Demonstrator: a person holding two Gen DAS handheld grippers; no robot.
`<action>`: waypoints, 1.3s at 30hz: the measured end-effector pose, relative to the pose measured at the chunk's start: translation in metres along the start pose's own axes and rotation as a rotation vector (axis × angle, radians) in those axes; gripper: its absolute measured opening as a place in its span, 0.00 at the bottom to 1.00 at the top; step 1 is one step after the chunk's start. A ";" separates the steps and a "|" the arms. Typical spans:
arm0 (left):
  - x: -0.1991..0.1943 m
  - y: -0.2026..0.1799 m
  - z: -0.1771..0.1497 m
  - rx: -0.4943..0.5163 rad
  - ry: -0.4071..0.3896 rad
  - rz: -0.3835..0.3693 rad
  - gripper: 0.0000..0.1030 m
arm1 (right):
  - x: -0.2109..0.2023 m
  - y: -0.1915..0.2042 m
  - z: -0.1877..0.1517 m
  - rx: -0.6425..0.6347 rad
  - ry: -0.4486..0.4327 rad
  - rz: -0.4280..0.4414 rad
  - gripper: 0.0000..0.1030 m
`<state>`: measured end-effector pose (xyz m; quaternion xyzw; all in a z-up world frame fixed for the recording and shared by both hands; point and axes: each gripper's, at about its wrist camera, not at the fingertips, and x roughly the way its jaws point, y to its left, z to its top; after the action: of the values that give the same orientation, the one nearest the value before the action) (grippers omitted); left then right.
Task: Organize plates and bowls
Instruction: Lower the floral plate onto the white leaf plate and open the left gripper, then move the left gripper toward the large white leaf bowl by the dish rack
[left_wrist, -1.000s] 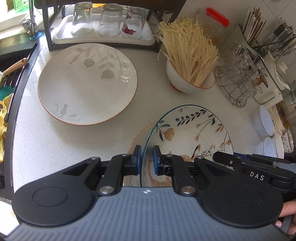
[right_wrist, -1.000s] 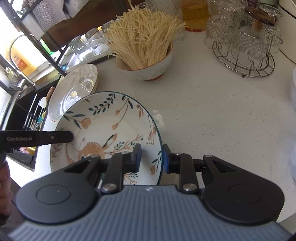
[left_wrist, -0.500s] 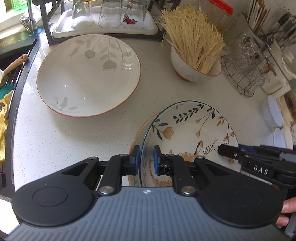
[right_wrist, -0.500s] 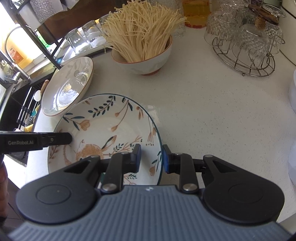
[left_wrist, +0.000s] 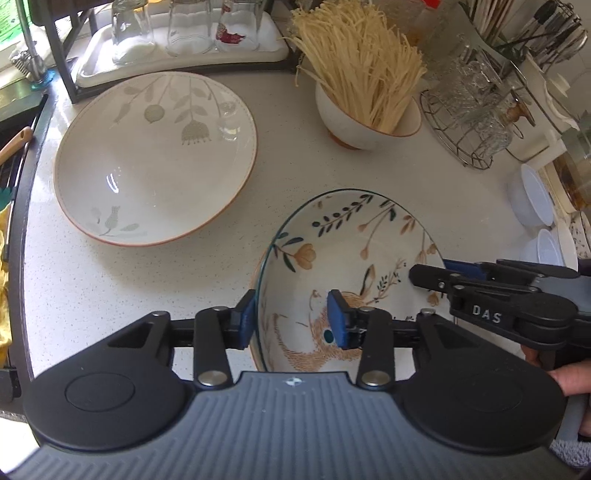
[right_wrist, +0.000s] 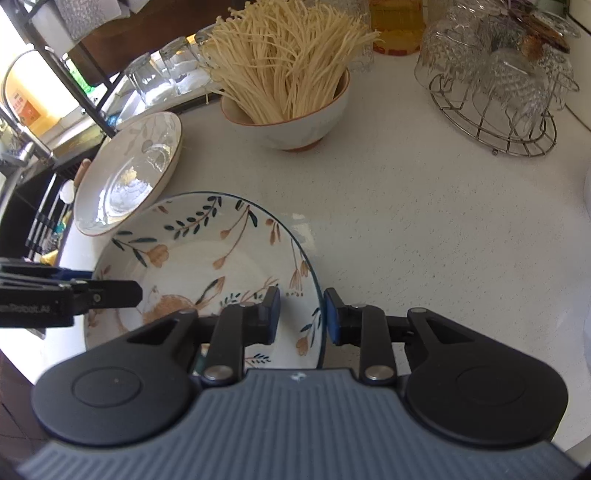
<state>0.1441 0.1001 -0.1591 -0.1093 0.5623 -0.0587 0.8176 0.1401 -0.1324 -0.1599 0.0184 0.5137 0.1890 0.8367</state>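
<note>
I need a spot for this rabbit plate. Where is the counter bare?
Bare counter lies right of the rabbit plate, between the noodle bowl and the wire glass rack. A narrower strip runs in front of the grey-leaf plate. The back edge is crowded.

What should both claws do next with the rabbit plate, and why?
Probably back both straight off the rim. The left claw and right claw are open, fingers straddling the edge of the rabbit plate, which seems to rest on the counter already.

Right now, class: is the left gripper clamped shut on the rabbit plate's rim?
No: the left gripper is open, its pads apart astride the rabbit plate rim.
</note>
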 end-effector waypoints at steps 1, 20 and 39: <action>-0.001 -0.001 0.002 0.012 0.005 0.012 0.46 | 0.001 0.001 0.000 -0.012 0.003 -0.004 0.28; -0.020 0.014 0.002 -0.040 -0.087 0.062 0.50 | 0.000 -0.003 0.000 0.047 -0.029 0.009 0.28; 0.003 0.015 -0.008 -0.099 -0.044 0.037 0.50 | 0.006 -0.016 -0.010 0.157 0.020 0.058 0.61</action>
<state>0.1371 0.1130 -0.1681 -0.1405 0.5485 -0.0134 0.8242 0.1386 -0.1466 -0.1734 0.0969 0.5344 0.1727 0.8217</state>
